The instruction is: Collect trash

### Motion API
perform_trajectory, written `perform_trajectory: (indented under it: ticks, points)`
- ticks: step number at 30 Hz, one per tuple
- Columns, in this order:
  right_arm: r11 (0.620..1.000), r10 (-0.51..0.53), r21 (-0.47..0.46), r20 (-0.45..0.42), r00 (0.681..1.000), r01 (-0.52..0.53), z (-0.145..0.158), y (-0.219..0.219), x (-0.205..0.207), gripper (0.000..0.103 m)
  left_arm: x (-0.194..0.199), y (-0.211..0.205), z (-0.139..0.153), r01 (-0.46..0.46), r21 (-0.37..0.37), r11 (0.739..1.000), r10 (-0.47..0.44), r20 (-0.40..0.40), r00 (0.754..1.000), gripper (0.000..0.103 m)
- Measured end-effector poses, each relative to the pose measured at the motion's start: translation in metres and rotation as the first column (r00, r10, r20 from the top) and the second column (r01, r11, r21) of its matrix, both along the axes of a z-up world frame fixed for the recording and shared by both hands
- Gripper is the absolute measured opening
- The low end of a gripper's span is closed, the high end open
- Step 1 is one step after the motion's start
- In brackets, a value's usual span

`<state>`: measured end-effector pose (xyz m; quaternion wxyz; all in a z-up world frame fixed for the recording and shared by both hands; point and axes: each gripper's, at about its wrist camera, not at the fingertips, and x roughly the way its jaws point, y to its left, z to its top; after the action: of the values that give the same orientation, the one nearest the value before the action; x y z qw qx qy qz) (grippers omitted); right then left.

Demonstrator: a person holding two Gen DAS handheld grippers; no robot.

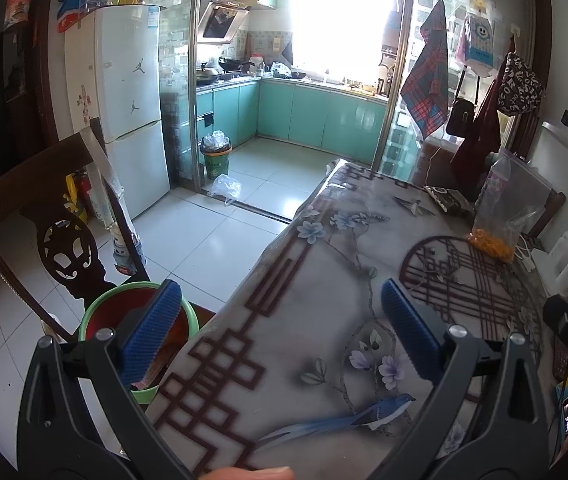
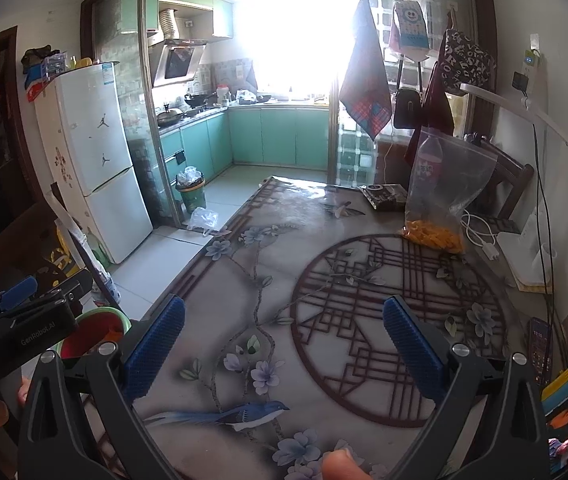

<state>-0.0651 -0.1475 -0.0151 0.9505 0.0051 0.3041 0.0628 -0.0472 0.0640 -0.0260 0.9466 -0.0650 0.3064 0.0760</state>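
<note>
Blue ribbed pads on both grippers, both spread wide w/ nothing between them. Left gripper [image 1: 280, 332] hangs over the near-left edge of the table [image 1: 323, 300], its left pad over the bin and its right pad over the tablecloth. Right gripper [image 2: 284, 344] sits above the table's middle, pads either side of the round lattice print [image 2: 399, 328].

Trash-wise: green-rimmed bin w/ red inside [image 1: 100, 316] stands on the floor just beside the table's left edge, at approx 8 o'clock in left wrist view; same bin [image 2: 96, 330] shows at 9 o'clock in right wrist view, partly behind the other gripper's body. Can't tell what's inside it.

On the table, far right at approx 1 o'clock: clear zip bag [image 2: 447, 184] standing up w/ orange bits at the bottom, a bottle w/ pink label [image 2: 427, 164] seen through it. Dark packet [image 2: 383, 196] lies flat just beside the bag at 12–1 o'clock. White cable [image 2: 479, 236] coils near the bag's right side. Phone [image 2: 539, 350] lies at 3 o'clock near the table's right edge.

Beyond, at 11 o'clock on the floor: a second green bin w/ plastic liner [image 1: 216, 156] by the kitchen doorway, crumpled clear plastic bag [image 1: 226, 188] on the tiles near it. White fridge [image 1: 124, 100] at 10 o'clock.
</note>
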Motion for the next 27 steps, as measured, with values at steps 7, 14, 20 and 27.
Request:
perform_trajectory:
  ticks: [7, 14, 20, 27]
  points:
    - [1.0, -0.001, 0.0, -0.001, 1.0, 0.001, 0.0, 0.0, 0.0, 0.096, 0.003, -0.001, -0.001, 0.001, 0.003, 1.0, -0.001, -0.005, 1.0, 0.098]
    - [1.0, -0.005, 0.005, -0.01, 1.0, 0.005, -0.003, -0.005, 0.007, 0.096, 0.012, -0.006, -0.004, 0.01, 0.009, 1.0, -0.01, -0.015, 1.0, 0.098]
    - [1.0, -0.008, 0.01, -0.016, 1.0, 0.009, -0.006, -0.009, 0.013, 0.096, 0.016, -0.011, -0.008, 0.019, 0.009, 1.0, -0.019, -0.026, 1.0, 0.098]
    - [1.0, -0.019, 0.018, -0.032, 0.999, 0.02, -0.014, -0.017, 0.02, 0.096, 0.026, -0.02, -0.017, 0.037, 0.001, 0.999, -0.037, -0.06, 0.997, 0.098]
